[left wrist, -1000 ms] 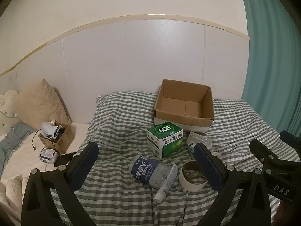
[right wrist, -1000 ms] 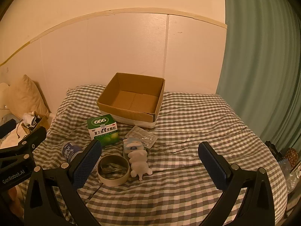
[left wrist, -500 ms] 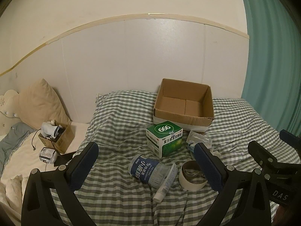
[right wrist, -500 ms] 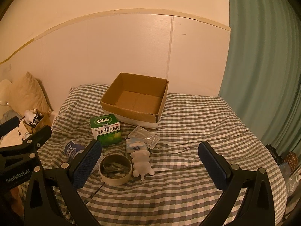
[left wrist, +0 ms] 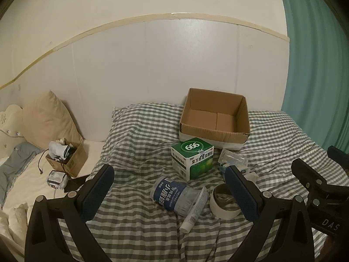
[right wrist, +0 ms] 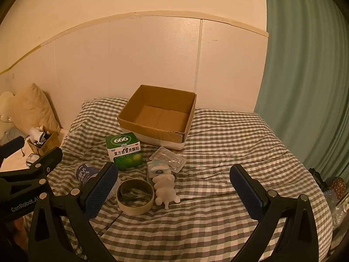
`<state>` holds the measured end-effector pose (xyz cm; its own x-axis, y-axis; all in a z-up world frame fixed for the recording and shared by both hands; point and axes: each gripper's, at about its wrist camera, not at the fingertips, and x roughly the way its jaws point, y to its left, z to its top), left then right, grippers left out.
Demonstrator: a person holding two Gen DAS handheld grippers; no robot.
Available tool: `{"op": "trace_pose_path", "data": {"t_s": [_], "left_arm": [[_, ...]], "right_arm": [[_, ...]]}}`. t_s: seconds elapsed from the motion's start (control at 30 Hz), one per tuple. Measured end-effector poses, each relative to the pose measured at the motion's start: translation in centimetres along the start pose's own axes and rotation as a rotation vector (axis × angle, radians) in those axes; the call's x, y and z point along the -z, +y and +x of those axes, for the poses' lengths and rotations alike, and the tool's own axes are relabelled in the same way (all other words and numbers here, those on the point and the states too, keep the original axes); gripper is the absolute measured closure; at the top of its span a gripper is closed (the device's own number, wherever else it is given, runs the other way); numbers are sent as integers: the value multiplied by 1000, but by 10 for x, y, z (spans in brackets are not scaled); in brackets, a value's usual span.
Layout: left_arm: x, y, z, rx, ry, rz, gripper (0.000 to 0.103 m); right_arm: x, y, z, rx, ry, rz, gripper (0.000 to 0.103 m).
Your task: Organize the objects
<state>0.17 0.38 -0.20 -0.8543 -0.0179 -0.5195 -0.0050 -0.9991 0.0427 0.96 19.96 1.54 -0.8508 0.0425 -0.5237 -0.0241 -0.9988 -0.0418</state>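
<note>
A: Are the grippers holding anything?
B: No. Left gripper (left wrist: 169, 184) and right gripper (right wrist: 174, 183) both spread wide, empty.
A: The things?
B: Tape roll (right wrist: 135, 193), water bottle (left wrist: 174, 195) just ahead; cardboard box (right wrist: 182, 134) beyond.

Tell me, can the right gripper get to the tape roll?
Probably yes. The right gripper is open and holds nothing, and the tape roll lies uncovered on the bed just ahead, beside its left finger, with nothing lying over it.

Checked bed (left wrist: 141, 222) carries cardboard box (left wrist: 214, 118), medicine box (left wrist: 192, 158).
</note>
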Motion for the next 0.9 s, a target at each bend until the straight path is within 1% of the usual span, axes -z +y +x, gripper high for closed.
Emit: {"op": "trace_pose_path", "data": {"t_s": [0.17, 0.4, 0.7, 0.9], "left_arm": [[-1, 1, 0, -1, -3, -7, 0], [1, -2, 2, 7, 7, 11, 0], [0, 2, 2, 14, 11, -1, 0], [1, 7, 8, 3, 29, -8, 0]], "right_arm": [[0, 0, 1, -6, 2, -3, 0], [0, 1, -1, -8, -6, -1, 0], [1, 1, -1, -16, -3, -7, 0], [-2, 4, -1, -28, -2, -10, 0]]}}
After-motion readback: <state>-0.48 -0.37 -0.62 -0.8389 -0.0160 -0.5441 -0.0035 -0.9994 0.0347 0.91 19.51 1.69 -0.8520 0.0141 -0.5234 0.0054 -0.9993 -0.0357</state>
